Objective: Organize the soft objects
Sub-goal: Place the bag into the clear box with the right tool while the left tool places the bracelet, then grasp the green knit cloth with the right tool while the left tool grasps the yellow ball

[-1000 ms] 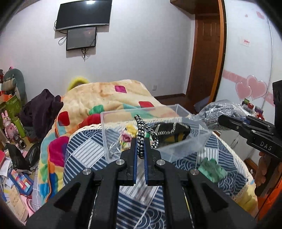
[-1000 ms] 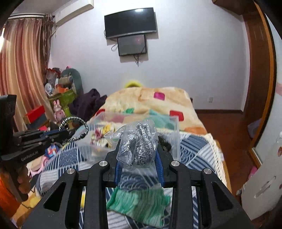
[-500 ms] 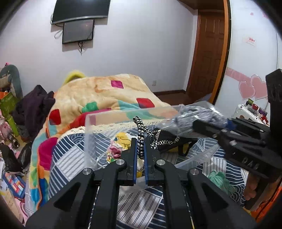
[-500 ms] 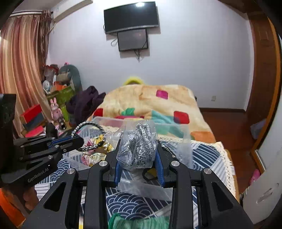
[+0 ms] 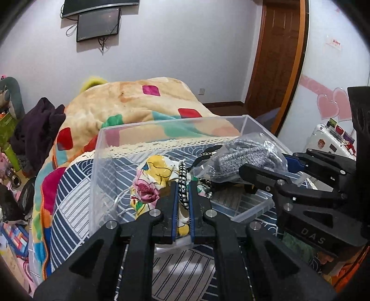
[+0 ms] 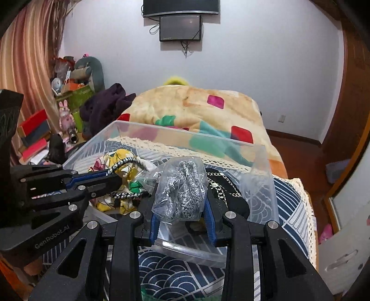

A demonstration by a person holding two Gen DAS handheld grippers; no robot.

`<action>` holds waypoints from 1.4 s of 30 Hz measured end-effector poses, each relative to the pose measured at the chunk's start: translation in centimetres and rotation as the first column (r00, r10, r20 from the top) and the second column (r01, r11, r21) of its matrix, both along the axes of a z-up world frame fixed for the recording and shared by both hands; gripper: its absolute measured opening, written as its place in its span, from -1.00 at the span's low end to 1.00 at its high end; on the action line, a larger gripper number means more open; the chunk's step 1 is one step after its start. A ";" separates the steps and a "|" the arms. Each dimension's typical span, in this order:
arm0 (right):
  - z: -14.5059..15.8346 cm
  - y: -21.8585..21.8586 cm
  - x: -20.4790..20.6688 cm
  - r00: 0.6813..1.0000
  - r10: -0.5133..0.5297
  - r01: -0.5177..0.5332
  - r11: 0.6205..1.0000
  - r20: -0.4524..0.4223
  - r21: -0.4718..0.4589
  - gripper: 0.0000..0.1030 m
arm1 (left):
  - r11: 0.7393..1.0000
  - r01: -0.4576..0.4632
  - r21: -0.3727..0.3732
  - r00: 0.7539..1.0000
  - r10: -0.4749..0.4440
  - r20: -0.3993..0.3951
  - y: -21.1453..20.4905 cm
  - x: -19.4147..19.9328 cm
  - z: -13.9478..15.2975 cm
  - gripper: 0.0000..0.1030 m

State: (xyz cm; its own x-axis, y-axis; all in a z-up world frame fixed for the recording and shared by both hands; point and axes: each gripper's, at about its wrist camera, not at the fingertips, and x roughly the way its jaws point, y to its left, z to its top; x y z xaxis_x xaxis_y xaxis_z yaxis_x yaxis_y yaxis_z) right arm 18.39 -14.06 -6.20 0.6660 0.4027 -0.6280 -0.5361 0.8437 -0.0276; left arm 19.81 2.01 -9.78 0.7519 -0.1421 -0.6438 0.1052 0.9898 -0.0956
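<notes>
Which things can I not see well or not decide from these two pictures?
- Black item with a chain, right wrist view: the bagged grey item and right hand-held gripper cover most of it.
- Braided cord, left wrist view: its lower end is hidden between the left hand-held gripper fingers.
- Clear bin floor: the floral cloth and both grippers hide it, so other contents cannot be told.

**A lived-in home bedroom**

This is a bedroom in a private home. A bed point(image 6: 289, 196) with a blue wave-patterned cover fills the middle, a thick patchwork blanket point(image 5: 138, 101) heaped at its far end. A television point(image 6: 180, 7) hangs on the pale wall above a smaller screen point(image 6: 180, 27). Striped curtains point(image 6: 25, 58) hang at the left, beside piled toys and boxes point(image 6: 69, 76). A wooden door point(image 5: 275, 53) stands at the right, near pink heart stickers point(image 5: 333, 106).
</notes>
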 end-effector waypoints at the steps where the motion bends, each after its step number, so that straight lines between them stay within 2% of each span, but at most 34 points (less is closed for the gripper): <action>1: 0.0 0.0 0.0 1.000 -0.001 0.001 1.000 -0.003 -0.007 -0.38 | 1.000 0.002 -0.004 1.000 -0.002 -0.002 0.0 -0.1 0.0 -0.86; 3: -0.1 -0.1 -0.1 1.000 -0.004 0.004 1.000 -0.008 -0.020 -0.30 | 1.000 -0.009 -0.011 1.000 0.009 -0.006 0.1 -0.3 0.0 -0.79; 5: -0.1 0.0 0.1 1.000 -0.011 0.010 0.999 -0.005 -0.032 -0.05 | 1.000 -0.014 -0.011 1.000 0.014 -0.004 0.2 -0.5 0.1 -0.70; 8: 0.0 -0.3 -0.4 1.000 -0.022 0.023 0.999 0.018 -0.041 0.16 | 1.000 -0.010 -0.023 1.000 0.010 0.001 0.3 -1.0 0.5 -0.51; 13: 0.8 -1.3 -1.2 0.999 -0.024 0.025 1.000 0.037 -0.018 0.40 | 1.000 -0.012 -0.010 0.999 0.012 0.035 0.1 -2.3 1.4 -0.05; 17: 1.9 -2.2 -2.0 0.998 -0.027 0.026 1.000 0.056 0.015 0.40 | 1.000 -0.012 -0.003 0.997 0.012 0.075 0.2 -3.9 2.6 0.12; 19: 2.6 -2.4 -2.6 0.997 -0.029 0.027 0.999 0.073 0.029 0.40 | 1.000 -0.008 -0.012 0.995 0.009 0.099 0.3 -4.8 3.4 0.30; 21: 3.3 -2.6 -3.1 0.996 -0.028 0.024 0.999 0.089 0.047 0.41 | 0.999 0.013 -0.031 0.992 -0.009 0.123 0.2 -5.7 4.1 0.38; 23: 4.1 -3.0 -3.9 0.993 -0.032 0.024 0.998 0.113 0.065 0.60 | 0.999 0.019 -0.028 0.990 -0.015 0.141 0.0 -6.6 4.6 0.43; 24: 4.4 -3.2 -4.3 0.991 -0.036 0.026 0.997 0.128 0.075 0.62 | 1.000 0.019 -0.024 0.989 -0.015 0.148 -0.2 -6.9 4.7 0.46; 30: 4.5 -4.2 -6.2 0.988 -0.044 0.030 0.995 0.148 0.093 0.63 | 0.999 0.033 0.001 0.991 -0.033 0.130 -1.5 -8.7 3.8 0.63; 36: 2.0 -4.8 -6.8 0.995 -0.057 0.052 0.996 0.078 0.069 0.63 | 0.997 0.066 -0.047 0.997 -0.064 0.041 -2.5 -9.5 1.1 0.67; 42: -1.7 -5.6 -7.1 0.997 -0.070 0.071 0.997 -0.041 0.030 0.63 | 0.993 0.075 -0.094 0.996 -0.080 -0.051 -3.0 -9.3 -1.4 0.67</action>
State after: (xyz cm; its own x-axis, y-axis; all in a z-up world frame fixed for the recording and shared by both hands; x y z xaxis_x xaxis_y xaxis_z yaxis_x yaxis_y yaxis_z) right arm 11.25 -19.70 -7.89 0.6685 0.3754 -0.6421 -0.4752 0.8796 0.0195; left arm 10.49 -0.99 -11.18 0.7008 -0.2589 -0.6647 0.1732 0.9657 -0.1936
